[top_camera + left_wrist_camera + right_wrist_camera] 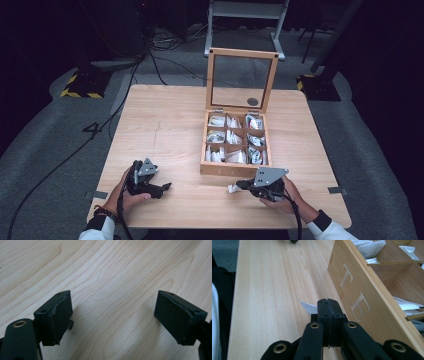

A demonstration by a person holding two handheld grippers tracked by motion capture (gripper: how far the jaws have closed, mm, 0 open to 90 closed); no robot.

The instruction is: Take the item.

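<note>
A wooden tea box [227, 170] stands right of centre on the table with its glass lid [215, 80] raised. Its compartments hold white tea packets [235, 137]. My right gripper [239, 185] lies low in front of the box's front wall and is shut on a white packet [232, 189]. In the right gripper view its jaws [328, 302] meet over the packet [308, 307], whose corner sticks out to the left, beside the lettered box wall [352, 287]. My left gripper [165, 187] rests at the front left, open, with bare wood between its pads [113, 315].
The light wooden table [165, 125] has open surface left of the box. A person's hands hold both grippers at the near edge. Grey floor, cables [150, 55] and a metal frame [245, 12] lie beyond the far edge.
</note>
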